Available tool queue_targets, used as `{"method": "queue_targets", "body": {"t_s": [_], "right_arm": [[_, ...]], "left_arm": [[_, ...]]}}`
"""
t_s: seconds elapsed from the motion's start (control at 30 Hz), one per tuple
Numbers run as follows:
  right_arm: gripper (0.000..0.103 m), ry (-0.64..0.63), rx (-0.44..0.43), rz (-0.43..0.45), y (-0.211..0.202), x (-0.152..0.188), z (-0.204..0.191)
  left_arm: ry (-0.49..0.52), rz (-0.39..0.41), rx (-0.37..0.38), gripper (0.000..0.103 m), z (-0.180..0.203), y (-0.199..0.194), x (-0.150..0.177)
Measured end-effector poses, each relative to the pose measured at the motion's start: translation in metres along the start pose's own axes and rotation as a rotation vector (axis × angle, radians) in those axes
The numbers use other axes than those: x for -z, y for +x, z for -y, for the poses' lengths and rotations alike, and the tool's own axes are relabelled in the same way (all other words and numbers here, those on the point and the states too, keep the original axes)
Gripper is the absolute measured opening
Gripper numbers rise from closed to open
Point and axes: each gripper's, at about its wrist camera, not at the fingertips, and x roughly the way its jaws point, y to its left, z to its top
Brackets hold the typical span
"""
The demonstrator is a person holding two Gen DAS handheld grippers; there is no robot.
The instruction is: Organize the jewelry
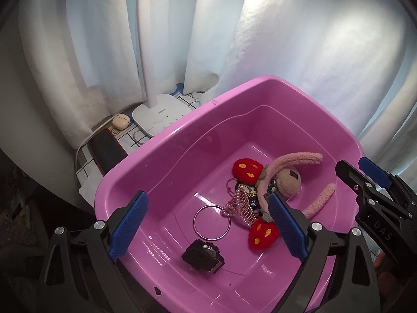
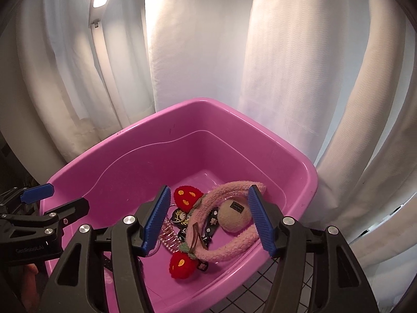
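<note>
Two pairs of tongs are hovering over the pink tub [image 1: 161, 167], both spread wide and gripping nothing. All the jewelry is lying on the tub's floor, bunched toward the tub's right half as the left wrist camera is showing it: a fuzzy pink headband [image 2: 234, 237] with a beige pom-pom, two red plush clips [image 2: 186, 195], a pearl comb [image 1: 241, 208], a silver ring [image 1: 211, 222] and a black clip [image 1: 203, 257] nearest the tub's near wall.

The right tongs [image 2: 209, 219] are sitting directly above the headband, their blue pads bracketing its curve; the band's arc is running from the tub's far side round toward the near right corner, so its long sweep is lying roughly across the gap between the pads. The left tongs [image 1: 207, 225] are framing the silver ring and the comb, nearer the tub's middle.

Judging from this, the right tongs are better placed for the headband, the left for the ring or black clip. Tangling looks likely, since the headband is overlapping the clips and comb.
</note>
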Motion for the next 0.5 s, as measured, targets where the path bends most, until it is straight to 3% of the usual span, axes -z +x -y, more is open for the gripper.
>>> {"method": "queue_targets", "body": {"t_s": [0.2, 0.5], "right_arm": [[0.06, 0.007, 0.014, 0.009, -0.016, 0.015, 0.002], [0.061, 0.016, 0.025, 0.02, -0.033, 0.028, 0.002]], "left_arm": [[0.009, -0.003, -0.062, 0.092, 0.005, -0.012, 0.003], [0.018, 0.005, -0.064, 0.093, 0.013, -0.029, 0.007]]}}
